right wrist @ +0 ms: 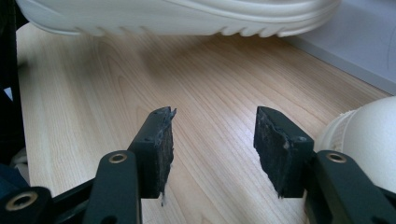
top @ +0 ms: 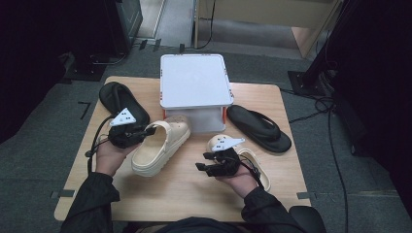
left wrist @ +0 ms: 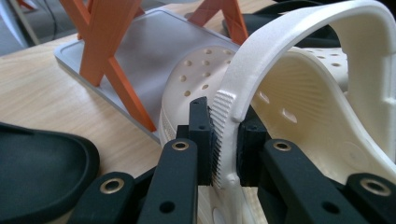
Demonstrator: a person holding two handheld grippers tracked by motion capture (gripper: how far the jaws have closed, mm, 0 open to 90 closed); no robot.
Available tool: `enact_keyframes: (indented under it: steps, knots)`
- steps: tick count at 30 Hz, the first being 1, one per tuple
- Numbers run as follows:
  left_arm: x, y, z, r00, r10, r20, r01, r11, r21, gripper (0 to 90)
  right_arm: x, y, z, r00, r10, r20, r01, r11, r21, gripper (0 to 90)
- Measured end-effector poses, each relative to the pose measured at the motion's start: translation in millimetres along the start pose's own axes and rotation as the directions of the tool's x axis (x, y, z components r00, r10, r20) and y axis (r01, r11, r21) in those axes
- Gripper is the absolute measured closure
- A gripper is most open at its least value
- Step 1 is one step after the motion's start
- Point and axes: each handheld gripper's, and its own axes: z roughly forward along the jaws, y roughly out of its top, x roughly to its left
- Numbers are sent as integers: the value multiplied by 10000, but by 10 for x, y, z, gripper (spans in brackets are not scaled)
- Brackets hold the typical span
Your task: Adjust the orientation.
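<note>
The cream clog (top: 163, 145) lies on the wooden table (top: 184, 194), just in front of the white rack (top: 194, 80). Its heel strap (left wrist: 229, 116) is clamped between the jaws of the left gripper (top: 148, 130). The clog is judged light, foamy and flexible; the strap may bend, so a grip on the thicker heel rim is advised. The right gripper (top: 206, 162) is held open, empty, beside the second clog (top: 252, 162).

Cream perforated clog (top: 160, 145), upright on its sole, heel strap (left wrist: 243, 84) raised; toe beside the white rack (top: 194, 80)
</note>
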Motion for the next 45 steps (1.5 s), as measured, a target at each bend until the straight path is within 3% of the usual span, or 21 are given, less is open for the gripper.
enact_keyframes:
  steps: [5, 11, 12, 17, 20, 25, 31, 35, 36, 39, 43, 45]
  knots:
    - [13, -5, 100, 9996, -267, -77, 268, 9995, 193, 806, 4, -16, -18, 10000, 71, 60, -71, 10000, -29, 476]
    - [-19, -37, 216, 9989, -370, 286, 348, 9966, 745, 787, 6, -30, -37, 9999, 103, 126, -102, 9999, -39, 476]
    - [-18, -44, 244, 9963, -672, 538, 627, 9947, 811, 787, 6, -32, -39, 9999, 106, 134, -106, 9999, -60, 476]
    - [-71, -59, 318, 9951, -735, 661, 648, 9900, 1256, 740, 9, -41, -39, 9999, 58, 127, -58, 10000, -33, 476]
    - [-86, -78, 380, 9902, -1002, 977, 835, 9832, 1621, 694, 18, -44, -27, 9999, 82, 99, -82, 10000, 1, 476]
    - [-57, -77, 392, 9797, -1610, 1190, 1421, 9779, 1532, 631, 27, -41, -1, 10000, -16, 46, 16, 10000, 44, 474]
    - [-29, -85, 360, 9819, -1368, 1307, 1122, 9772, 1801, 490, 40, -39, 27, 10000, 10, -15, -10, 10000, 29, 489]
    - [-12, -77, 269, 9756, -1430, 1667, 1125, 9773, 1797, 443, 72, -26, 54, 9999, 58, -95, -59, 9999, -118, 539]
    - [-20, -79, 238, 9793, -1219, 1613, 920, 9791, 1813, 442, 78, -23, 69, 9999, 38, -148, -40, 9999, -141, 567]
    - [-46, -114, 161, 9811, -789, 1768, 485, 9842, 1701, 481, 108, -3, 107, 9998, 78, -205, -82, 9998, -185, 597]
    - [-2, -166, 114, 9754, -1192, 1853, 885, 9821, 1662, 530, 127, 13, 137, 9999, 21, -101, -24, 9994, -354, 597]
    - [11, -185, 80, 9761, -1253, 1776, 966, 9821, 1620, 567, 134, 11, 135, 9999, 67, -121, -72, 9992, -397, 603]
